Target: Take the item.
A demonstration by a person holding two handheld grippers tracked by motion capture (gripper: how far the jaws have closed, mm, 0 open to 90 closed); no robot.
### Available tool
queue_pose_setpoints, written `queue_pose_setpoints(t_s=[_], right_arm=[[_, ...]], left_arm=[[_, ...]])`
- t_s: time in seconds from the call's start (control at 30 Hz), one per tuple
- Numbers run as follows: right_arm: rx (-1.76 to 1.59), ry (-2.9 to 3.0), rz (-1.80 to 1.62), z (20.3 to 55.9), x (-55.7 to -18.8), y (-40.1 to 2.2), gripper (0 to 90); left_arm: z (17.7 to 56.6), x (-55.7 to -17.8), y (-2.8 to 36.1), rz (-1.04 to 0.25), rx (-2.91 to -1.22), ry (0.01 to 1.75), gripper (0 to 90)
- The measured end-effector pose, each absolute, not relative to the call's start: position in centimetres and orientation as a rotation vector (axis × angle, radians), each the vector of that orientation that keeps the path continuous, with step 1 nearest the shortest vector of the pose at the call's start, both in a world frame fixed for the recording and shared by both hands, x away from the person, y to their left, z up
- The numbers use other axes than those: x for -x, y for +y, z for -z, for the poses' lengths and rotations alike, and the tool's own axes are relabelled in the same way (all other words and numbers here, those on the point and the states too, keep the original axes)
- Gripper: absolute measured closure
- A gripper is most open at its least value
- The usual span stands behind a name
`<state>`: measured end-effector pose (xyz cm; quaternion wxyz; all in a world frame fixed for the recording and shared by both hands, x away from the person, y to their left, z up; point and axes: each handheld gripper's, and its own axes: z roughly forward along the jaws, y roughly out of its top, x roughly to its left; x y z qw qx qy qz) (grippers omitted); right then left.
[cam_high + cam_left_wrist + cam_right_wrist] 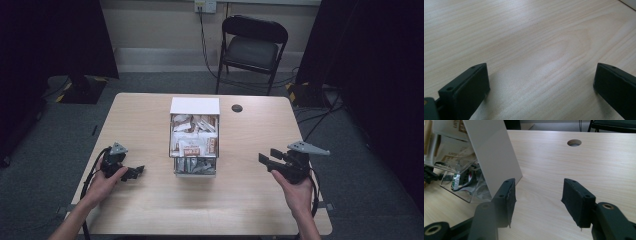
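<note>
Standing at the middle of the surface [150,210], the clear box [195,137] (packets inside) is sitting between both grippers. Left gripper [134,172] is resting left of the box, fingers apart, empty. Right gripper [267,159] is hovering right of it, fingers apart, holding nothing.

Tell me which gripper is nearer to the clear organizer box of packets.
Left, narrowly. The left gripper rests on the table beside the clear organizer box, jaws open over bare wood. The right gripper hovers a little farther off on the other side, open and empty.
</note>
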<state>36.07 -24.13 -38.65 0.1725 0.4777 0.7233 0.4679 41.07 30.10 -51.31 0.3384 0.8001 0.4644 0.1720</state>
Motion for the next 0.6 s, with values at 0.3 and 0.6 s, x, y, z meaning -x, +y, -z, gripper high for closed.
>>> queue_pose_setpoints(t_s=[0.3, 0.6], right_arm=[[-1.284, 2.083, -1.359, 36.8, -36.2, -22.5, 45.5], [-1.211, 2.080, -1.466, 34.0, -36.4, -21.1, 45.9]], left_arm=[[51.3, -41.1, 30.1, -0.447, -2.084, 1.210, 0.0], [51.3, -41.1, 30.1, -0.447, -2.084, 1.210, 0.0]])
